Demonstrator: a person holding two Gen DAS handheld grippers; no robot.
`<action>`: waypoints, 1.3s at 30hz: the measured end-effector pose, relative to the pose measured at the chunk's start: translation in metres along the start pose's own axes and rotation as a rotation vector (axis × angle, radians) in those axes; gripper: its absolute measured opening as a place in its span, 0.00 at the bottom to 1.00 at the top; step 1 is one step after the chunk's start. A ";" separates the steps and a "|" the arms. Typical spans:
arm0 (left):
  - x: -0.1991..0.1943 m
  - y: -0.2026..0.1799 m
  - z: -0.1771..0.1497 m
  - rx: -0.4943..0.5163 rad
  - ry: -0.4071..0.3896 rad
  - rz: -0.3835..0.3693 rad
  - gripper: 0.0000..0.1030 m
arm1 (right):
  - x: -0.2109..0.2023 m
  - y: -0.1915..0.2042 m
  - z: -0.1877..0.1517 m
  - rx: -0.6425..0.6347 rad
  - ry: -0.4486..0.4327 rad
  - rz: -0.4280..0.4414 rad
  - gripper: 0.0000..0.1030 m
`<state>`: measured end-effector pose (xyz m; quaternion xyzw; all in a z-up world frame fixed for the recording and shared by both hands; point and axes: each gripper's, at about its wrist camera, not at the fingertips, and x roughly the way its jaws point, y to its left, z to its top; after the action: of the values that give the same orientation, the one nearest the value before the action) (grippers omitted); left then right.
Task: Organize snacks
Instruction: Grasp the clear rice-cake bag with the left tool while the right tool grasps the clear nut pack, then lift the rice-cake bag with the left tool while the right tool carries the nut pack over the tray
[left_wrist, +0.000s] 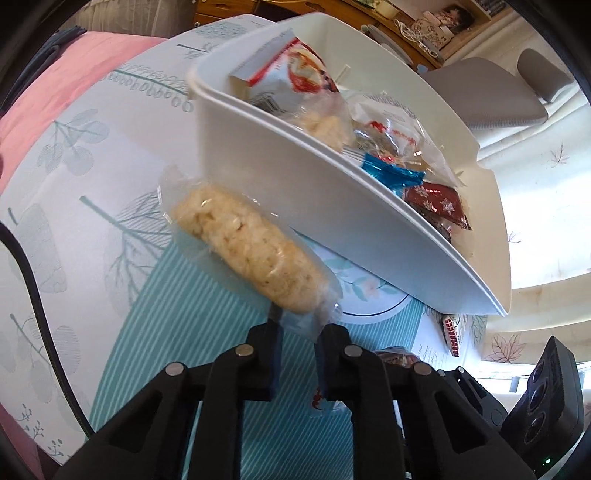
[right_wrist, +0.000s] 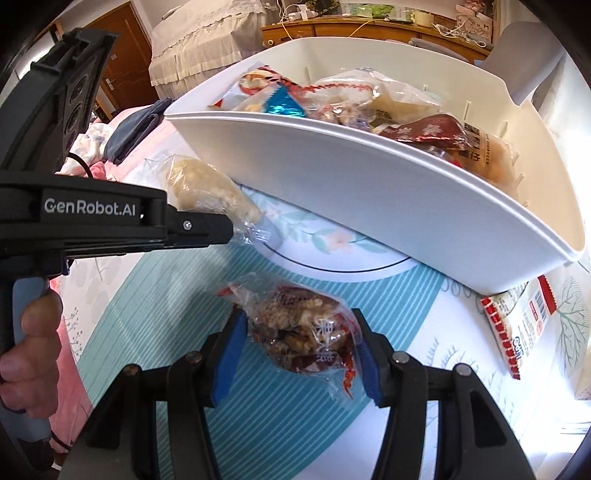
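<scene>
Our left tongs (left_wrist: 297, 332) pinch the rice cake's (left_wrist: 245, 254) wrapper end, its long axis pointing toward the bin (left_wrist: 332, 229), just below its rim. Our right tongs (right_wrist: 301, 349) stand wide around the nut pack (right_wrist: 301, 332) on the bench, nearer us than the bin.

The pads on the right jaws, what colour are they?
Blue pads on black arms, clearest in the right wrist view, either side of a nut snack packet.
</scene>
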<state>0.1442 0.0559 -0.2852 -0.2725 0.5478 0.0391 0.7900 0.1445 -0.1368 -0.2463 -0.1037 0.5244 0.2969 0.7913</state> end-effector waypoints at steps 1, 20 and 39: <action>-0.003 0.004 0.000 -0.005 -0.002 -0.001 0.12 | 0.000 0.003 0.001 -0.002 0.000 -0.001 0.54; -0.099 0.014 0.045 0.084 -0.055 -0.008 0.11 | -0.048 0.042 0.040 0.052 -0.088 -0.035 0.54; -0.115 -0.073 0.143 0.345 -0.014 -0.070 0.12 | -0.087 -0.026 0.114 0.344 -0.224 -0.190 0.55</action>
<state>0.2459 0.0887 -0.1192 -0.1517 0.5309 -0.0811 0.8298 0.2229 -0.1348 -0.1233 0.0174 0.4640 0.1371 0.8750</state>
